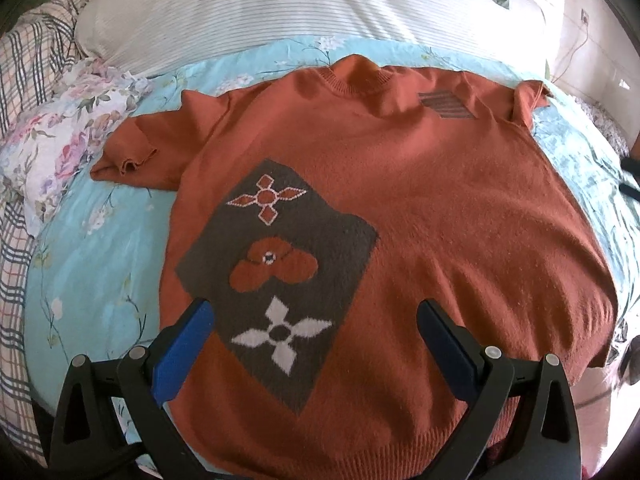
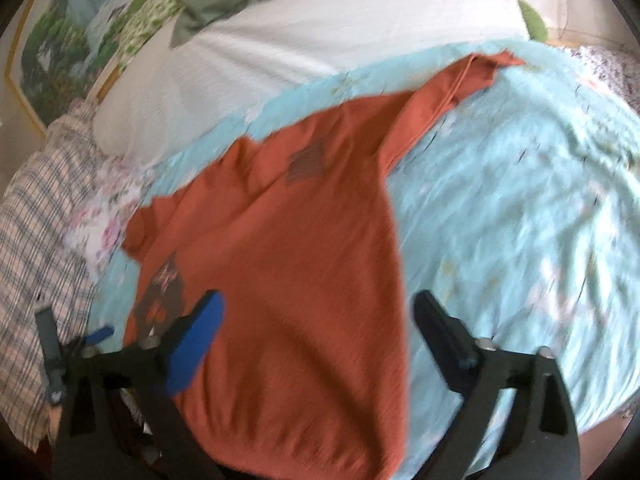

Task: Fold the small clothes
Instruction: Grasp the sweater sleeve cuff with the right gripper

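Lying flat on the blue bed sheet (image 1: 104, 240) is an orange sweater (image 1: 420, 208), front side up. It has a brown patch (image 1: 280, 264) with flowers on it. The left gripper (image 1: 314, 312) hangs over the bottom of the sweater, its fingers wide apart and holding nothing. The right gripper (image 2: 318, 304) is over the sweater's right edge, also wide apart. The right view is blurry.
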Available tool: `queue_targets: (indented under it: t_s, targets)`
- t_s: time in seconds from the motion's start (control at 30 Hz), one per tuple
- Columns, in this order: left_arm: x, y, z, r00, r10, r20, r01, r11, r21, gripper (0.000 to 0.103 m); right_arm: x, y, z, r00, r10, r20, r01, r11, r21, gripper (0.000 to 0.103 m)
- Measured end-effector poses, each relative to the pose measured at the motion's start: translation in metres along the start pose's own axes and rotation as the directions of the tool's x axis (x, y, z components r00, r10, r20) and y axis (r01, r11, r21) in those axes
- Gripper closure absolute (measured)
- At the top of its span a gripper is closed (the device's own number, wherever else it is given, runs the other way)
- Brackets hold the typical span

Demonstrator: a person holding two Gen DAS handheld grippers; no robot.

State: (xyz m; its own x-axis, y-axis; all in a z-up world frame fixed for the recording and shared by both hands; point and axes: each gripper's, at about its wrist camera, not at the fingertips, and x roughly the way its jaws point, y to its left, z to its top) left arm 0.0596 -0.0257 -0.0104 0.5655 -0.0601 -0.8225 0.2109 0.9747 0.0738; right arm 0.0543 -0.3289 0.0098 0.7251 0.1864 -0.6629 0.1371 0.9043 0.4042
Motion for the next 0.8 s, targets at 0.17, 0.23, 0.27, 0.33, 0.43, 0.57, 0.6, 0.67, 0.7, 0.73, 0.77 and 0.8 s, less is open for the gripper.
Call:
queue_targets:
  t_s: [0.17, 0.23, 0.27, 0.33, 0.43, 0.57, 0.6, 0.67, 0.7, 0.73, 0.77, 0.8]
  targets:
    - [0.01, 0.0, 0.009, 1.0, -0.011, -0.025, 0.011, 1.0, 0.001, 0.001, 0.002, -0.033, 0.058, 0.996, -0.022, 0.083, 0.018, 0.999, 0.046, 0.033]
    - [0.015, -0.001, 0.012, 0.999, -0.011, -0.04, 0.012, 1.0, 0.004, 0.001, 0.005, -0.049, 0.086, 0.992, -0.06, 0.11, 0.053, 0.996, 0.066, 0.036]
    - [0.018, -0.001, 0.014, 0.999, -0.006, -0.04, 0.006, 1.0, 0.007, 0.001, 0.007, -0.058, 0.1, 0.991, -0.064, 0.119, 0.054, 0.995, 0.079, 0.037]
    - [0.025, -0.001, 0.019, 0.999, -0.003, -0.053, 0.003, 1.0, 0.005, 0.001, 0.014, -0.074, 0.128, 0.986, -0.098, 0.137, 0.084, 0.991, 0.102, 0.038]
    - [0.036, -0.002, 0.025, 0.998, -0.002, -0.065, 0.002, 1.0, 0.001, 0.001, 0.026, -0.106, 0.169, 0.982, -0.11, 0.155, 0.085, 0.984, 0.158, 0.042]
    - [0.049, -0.006, 0.037, 0.997, 0.001, -0.08, 0.0, 1.0, 0.005, 0.001, 0.055, -0.155, 0.216, 0.974, -0.16, 0.163, 0.113, 0.958, 0.263, 0.046]
    - [0.052, -0.006, 0.04, 0.997, 0.003, -0.082, -0.003, 1.0, 0.006, 0.001, 0.061, -0.167, 0.225, 0.97, -0.18, 0.162, 0.127, 0.948, 0.293, 0.047]
    - [0.061, -0.007, 0.045, 0.995, 0.003, -0.097, -0.003, 1.0, -0.002, 0.001, 0.075, -0.194, 0.244, 0.97, -0.192, 0.152, 0.13, 0.928, 0.348, 0.048]
    - [0.066, -0.007, 0.048, 0.994, 0.0, -0.109, -0.001, 1.0, -0.009, 0.001, 0.082, -0.203, 0.25, 0.97, -0.196, 0.146, 0.13, 0.92, 0.37, 0.048]
    - [0.07, -0.007, 0.05, 0.993, -0.001, -0.12, -0.001, 1.0, -0.013, 0.001, 0.09, -0.214, 0.259, 0.97, -0.201, 0.138, 0.133, 0.91, 0.393, 0.048]
    - [0.075, -0.007, 0.052, 0.991, 0.0, -0.132, -0.002, 1.0, -0.017, 0.001, 0.096, -0.221, 0.264, 0.969, -0.208, 0.133, 0.138, 0.903, 0.407, 0.049]
    - [0.08, -0.008, 0.055, 0.99, 0.0, -0.143, -0.003, 1.0, -0.018, 0.001, 0.103, -0.228, 0.272, 0.966, -0.22, 0.133, 0.147, 0.898, 0.414, 0.05]
